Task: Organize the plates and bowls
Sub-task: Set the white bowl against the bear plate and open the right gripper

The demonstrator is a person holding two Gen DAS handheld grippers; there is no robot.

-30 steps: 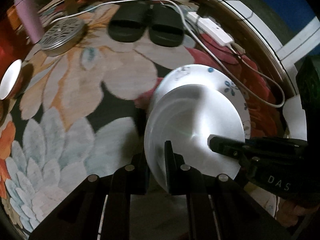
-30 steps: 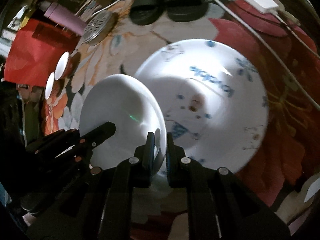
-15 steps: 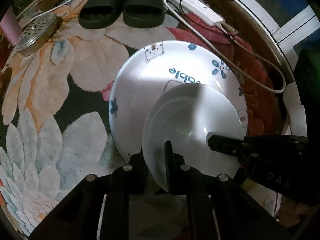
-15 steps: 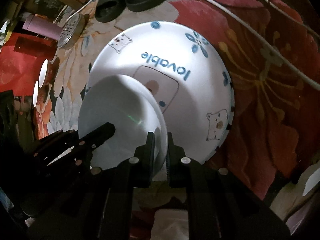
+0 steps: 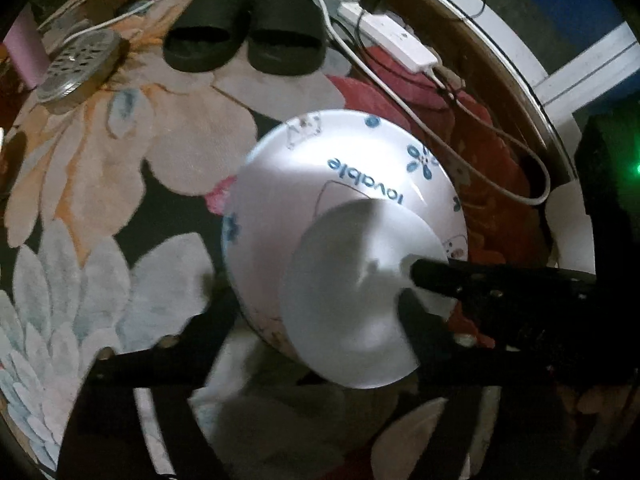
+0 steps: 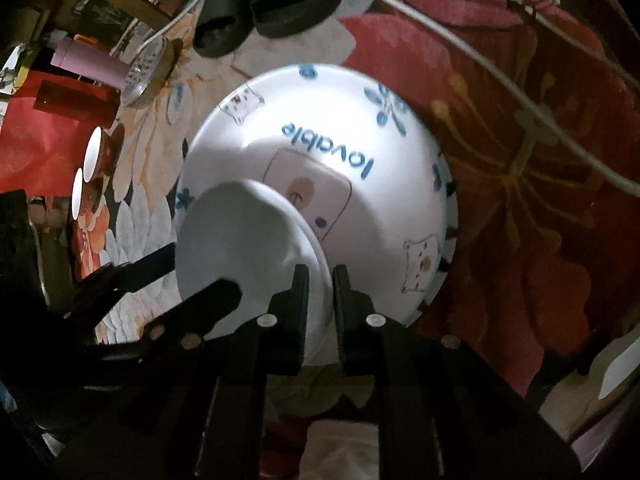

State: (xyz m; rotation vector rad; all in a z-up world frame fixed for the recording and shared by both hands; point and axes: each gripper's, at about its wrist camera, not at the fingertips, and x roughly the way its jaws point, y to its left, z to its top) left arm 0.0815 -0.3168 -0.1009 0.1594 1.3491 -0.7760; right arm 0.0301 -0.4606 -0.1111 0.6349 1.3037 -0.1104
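Note:
A plain white bowl (image 6: 240, 240) sits tilted over a large white plate (image 6: 340, 152) printed with blue flowers, bears and the word "lovable", lying on the flowered rug. My right gripper (image 6: 320, 276) is shut on the bowl's near rim. The bowl (image 5: 352, 304) and the plate (image 5: 320, 176) also show in the left wrist view. My left gripper (image 5: 312, 312) is open: its fingers stand wide apart on either side of the bowl, blurred, not pinching it. The left gripper's fingers (image 6: 152, 264) show at the bowl's left edge in the right wrist view.
Black slippers (image 5: 244, 44) lie at the far side of the rug (image 5: 120, 160). A white power strip (image 5: 388, 40) and cables (image 5: 480, 132) run to the plate's right. A round metal lid (image 5: 76, 68), a pink cup (image 6: 88, 60) and small cups (image 6: 90, 160) lie left.
My left gripper has opened and let go of the bowl's rim. The right gripper keeps its hold, and the bowl has come lower over the "lovable" plate.

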